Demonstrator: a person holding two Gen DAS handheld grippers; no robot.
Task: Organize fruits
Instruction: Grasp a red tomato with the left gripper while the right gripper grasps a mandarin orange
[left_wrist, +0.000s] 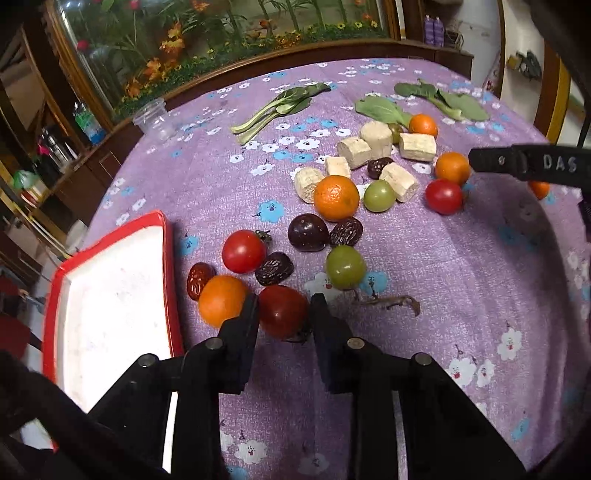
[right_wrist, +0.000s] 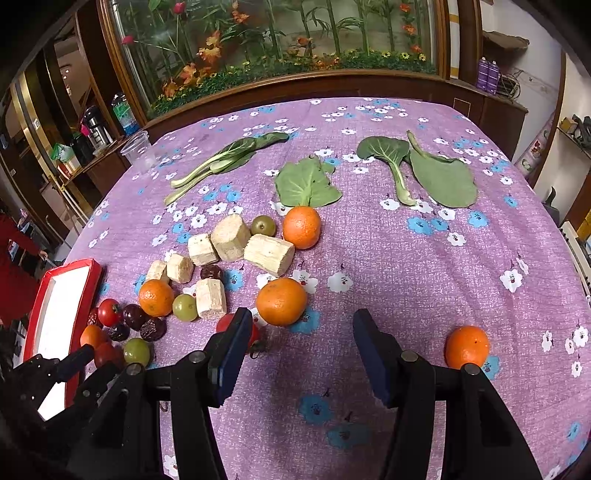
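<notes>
fruits on the cloth, dark tomato between the left tongs

fruits lie scattered on the purple cloth (left_wrist: 461, 295), mixed with pale root chunks (left_wrist: 376, 138) and greens (right_wrist: 306, 182); the tray (left_wrist: 110, 295) with a red rim sits at the left edge, bare inside. the room behind shows a wood-framed glass case of fake flowers (right_wrist: 277, 48).

the relation that matters: a dark red tomato (left_wrist: 282, 310) sits right between the fingers of the left gripper (left_wrist: 282, 304), straight ahead of it, round, so no long axis to line up. the jaws stand narrow on either side, about touching its flanks; i cannot tell whether they are gripping it yet. the tray lies just to the left of this gripper, so the carry looks short. an orange (left_wrist: 221, 301) presses close on the left finger's outer side and may get nudged.

the right gripper (right_wrist: 303, 332) hangs wide and holds nothing, over bare cloth, with an orange (right_wrist: 281, 301) just ahead, nearer its left finger, and another (right_wrist: 467, 347) off to its right.
</notes>
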